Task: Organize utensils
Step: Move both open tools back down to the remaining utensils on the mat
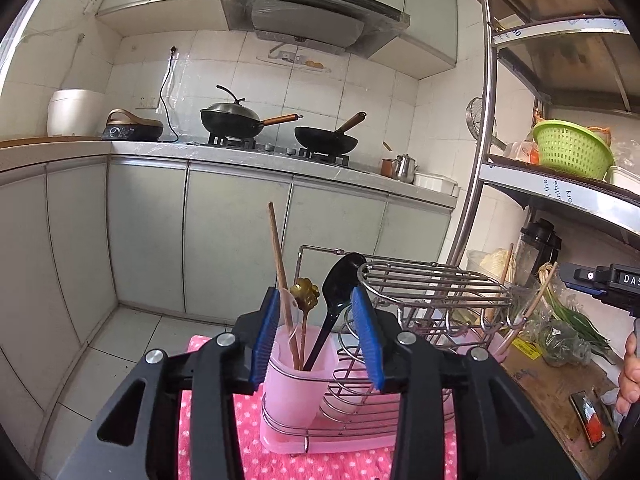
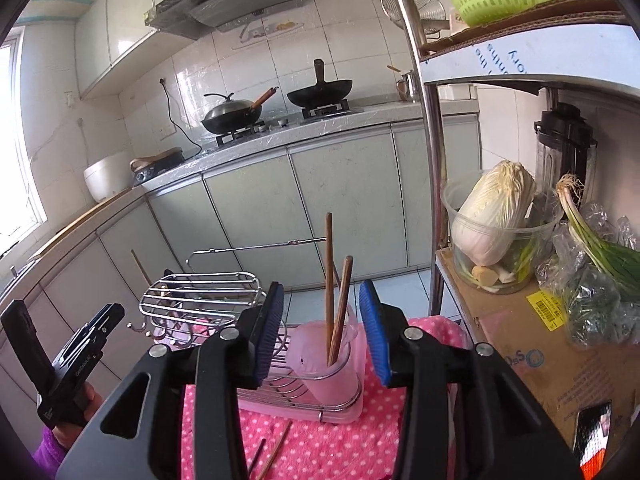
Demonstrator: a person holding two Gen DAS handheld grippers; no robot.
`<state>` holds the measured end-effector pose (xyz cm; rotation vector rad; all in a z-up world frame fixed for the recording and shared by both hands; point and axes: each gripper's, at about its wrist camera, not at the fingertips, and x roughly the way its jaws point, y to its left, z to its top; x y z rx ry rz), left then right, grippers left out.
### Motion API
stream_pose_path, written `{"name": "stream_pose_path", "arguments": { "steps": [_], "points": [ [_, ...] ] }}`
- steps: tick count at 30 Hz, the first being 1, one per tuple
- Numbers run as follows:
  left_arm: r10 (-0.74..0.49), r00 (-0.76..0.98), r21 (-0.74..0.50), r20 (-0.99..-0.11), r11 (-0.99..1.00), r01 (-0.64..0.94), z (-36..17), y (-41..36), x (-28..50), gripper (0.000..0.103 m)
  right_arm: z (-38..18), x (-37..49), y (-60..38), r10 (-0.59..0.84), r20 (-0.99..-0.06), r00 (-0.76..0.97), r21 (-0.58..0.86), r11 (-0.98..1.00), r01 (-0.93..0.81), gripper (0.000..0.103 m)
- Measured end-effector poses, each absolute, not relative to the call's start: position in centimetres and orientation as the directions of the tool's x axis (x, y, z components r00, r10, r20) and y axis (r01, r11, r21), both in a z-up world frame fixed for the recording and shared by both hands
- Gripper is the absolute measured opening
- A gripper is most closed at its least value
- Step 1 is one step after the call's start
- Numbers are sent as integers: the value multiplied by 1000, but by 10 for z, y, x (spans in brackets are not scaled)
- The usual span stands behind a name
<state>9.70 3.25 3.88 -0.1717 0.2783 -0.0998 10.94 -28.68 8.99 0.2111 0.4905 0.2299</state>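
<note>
In the left wrist view my left gripper stands open just short of a pink utensil cup. The cup holds a black spoon, a gold spoon and a wooden chopstick. Nothing is between the blue pads. In the right wrist view my right gripper is open too, in front of a second pink cup with two wooden chopsticks standing in it. Two loose chopsticks lie on the pink dotted cloth below that gripper.
Both cups sit in a wire dish rack on a pink tray. To the right stand a metal shelf post, a cabbage in a clear tub, green onions, a cardboard box and a phone. Cabinets and a stove are behind.
</note>
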Motion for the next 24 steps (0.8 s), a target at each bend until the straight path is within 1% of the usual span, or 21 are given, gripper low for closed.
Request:
{"name": "stream_pose_path", "arguments": {
  "steps": [4, 8, 13, 19, 24],
  "points": [
    [-119, 953, -182, -278, 981, 69, 40, 31, 80, 37, 84, 90, -286, 274, -438, 856, 266, 949, -168, 40],
    [-111, 949, -170, -297, 984, 62, 39, 29, 66, 37, 70, 72, -280, 277, -463, 842, 253, 952, -174, 40],
    [-136, 920, -167, -368, 983, 79, 29, 23, 58, 37, 46, 58, -274, 299, -521, 799, 265, 947, -181, 40],
    [-174, 861, -156, -478, 981, 112, 10, 10, 53, 37, 14, 53, -264, 326, -609, 723, 301, 939, -170, 40],
    [-199, 797, -165, -571, 978, 126, -11, 0, 53, 37, -9, 48, -255, 339, -658, 672, 312, 935, -167, 40]
  ]
}}
